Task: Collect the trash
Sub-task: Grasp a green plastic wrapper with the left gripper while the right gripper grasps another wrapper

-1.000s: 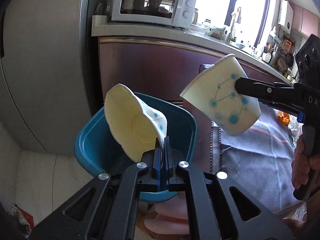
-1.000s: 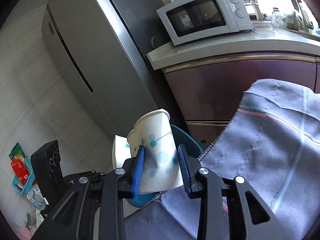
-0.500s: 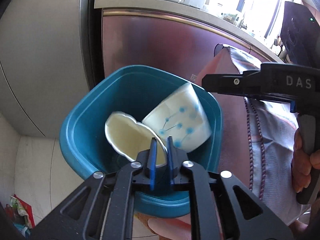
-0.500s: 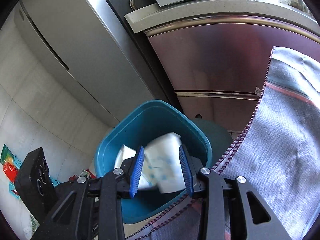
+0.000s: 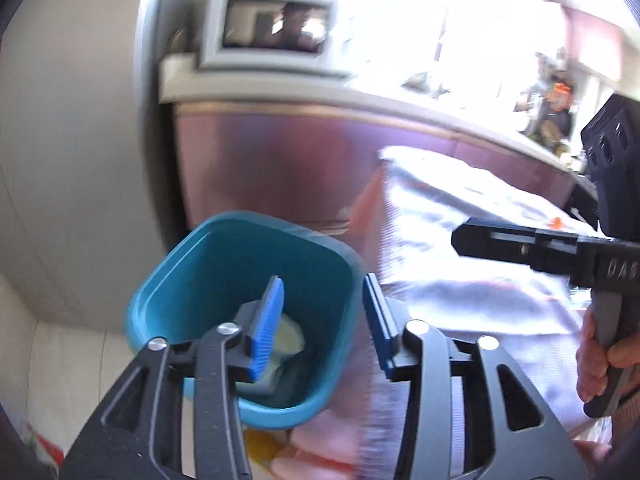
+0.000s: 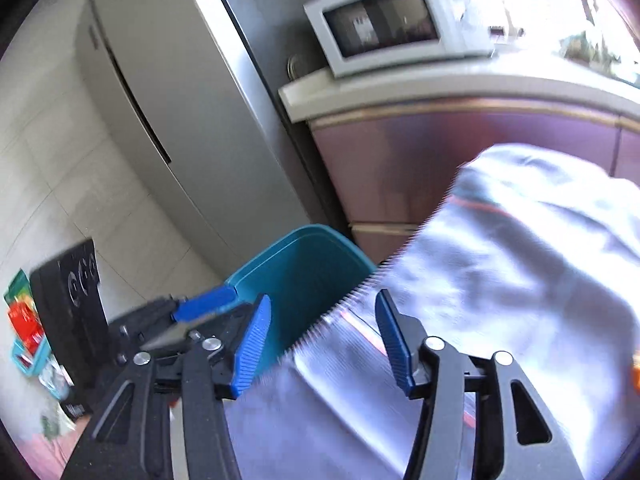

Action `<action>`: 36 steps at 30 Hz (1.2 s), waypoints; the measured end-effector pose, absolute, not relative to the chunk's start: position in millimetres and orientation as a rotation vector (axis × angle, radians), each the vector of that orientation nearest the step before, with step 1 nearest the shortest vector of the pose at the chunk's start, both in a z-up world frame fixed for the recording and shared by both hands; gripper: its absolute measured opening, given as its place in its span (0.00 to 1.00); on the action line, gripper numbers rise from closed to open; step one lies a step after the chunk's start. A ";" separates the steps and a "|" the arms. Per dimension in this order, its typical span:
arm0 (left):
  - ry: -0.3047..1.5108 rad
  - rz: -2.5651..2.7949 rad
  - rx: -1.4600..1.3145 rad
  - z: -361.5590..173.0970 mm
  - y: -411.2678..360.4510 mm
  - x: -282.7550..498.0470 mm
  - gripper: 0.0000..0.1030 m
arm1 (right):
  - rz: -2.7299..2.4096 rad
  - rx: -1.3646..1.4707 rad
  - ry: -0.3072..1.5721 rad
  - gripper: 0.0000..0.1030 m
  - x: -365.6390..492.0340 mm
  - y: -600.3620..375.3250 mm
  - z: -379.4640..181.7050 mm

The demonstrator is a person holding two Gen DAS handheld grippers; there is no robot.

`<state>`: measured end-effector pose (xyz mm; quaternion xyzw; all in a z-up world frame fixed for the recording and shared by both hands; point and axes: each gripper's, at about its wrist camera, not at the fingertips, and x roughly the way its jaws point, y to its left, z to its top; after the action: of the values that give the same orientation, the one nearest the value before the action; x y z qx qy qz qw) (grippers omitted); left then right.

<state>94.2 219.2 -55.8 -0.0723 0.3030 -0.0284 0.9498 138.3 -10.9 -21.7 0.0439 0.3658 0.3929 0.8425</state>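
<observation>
A teal bin [image 5: 192, 280] stands beside the cloth-covered table; it also shows in the right wrist view [image 6: 304, 264]. A cream paper cup [image 5: 290, 338] lies inside it, partly hidden by my left finger. My left gripper [image 5: 324, 324] is open and empty just above the bin's right rim. My right gripper [image 6: 322, 340] is open and empty over the table edge next to the bin; it appears in the left wrist view [image 5: 520, 244] at the right.
A grey tablecloth [image 6: 500, 280] covers the table to the right of the bin. Behind stand a maroon cabinet [image 5: 280, 160] with a microwave [image 6: 396, 24] on top and a grey fridge [image 6: 168, 92]. Small colourful items [image 6: 24, 320] lie on the floor at left.
Both grippers have opened and let go of their paper cups into the bin. Both have then lifted and pulled back from the bin; the views are blurred by motion.
</observation>
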 end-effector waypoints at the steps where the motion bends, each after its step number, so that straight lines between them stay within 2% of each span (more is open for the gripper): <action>1: 0.596 -0.090 -0.140 -49.6 208.5 92.2 0.45 | 0.819 0.089 0.744 0.54 129.9 -26.0 -15.4; 3: 0.573 -0.163 -0.126 -41.6 185.8 90.7 0.49 | 0.784 0.090 0.703 0.55 115.8 -54.4 -7.4; 9: 0.554 -0.389 -0.051 -29.4 107.2 89.2 0.51 | 0.598 0.149 0.645 0.56 71.2 -151.6 -2.6; 19: 0.585 -0.629 0.113 -44.3 -14.0 66.9 0.51 | 0.312 0.305 0.705 0.56 18.3 -276.2 -44.8; 27: 0.625 -0.671 0.225 -58.8 -61.8 74.1 0.51 | 0.296 0.377 0.753 0.56 17.9 -279.8 -73.2; 36: 0.639 -0.670 0.282 -58.6 -78.5 86.6 0.51 | 0.328 0.439 0.767 0.56 26.7 -273.9 -85.2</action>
<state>86.6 -78.5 -58.6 0.1355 0.3073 -0.3221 0.8851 26.7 -273.9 -85.2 0.2116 0.3692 0.1582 0.8910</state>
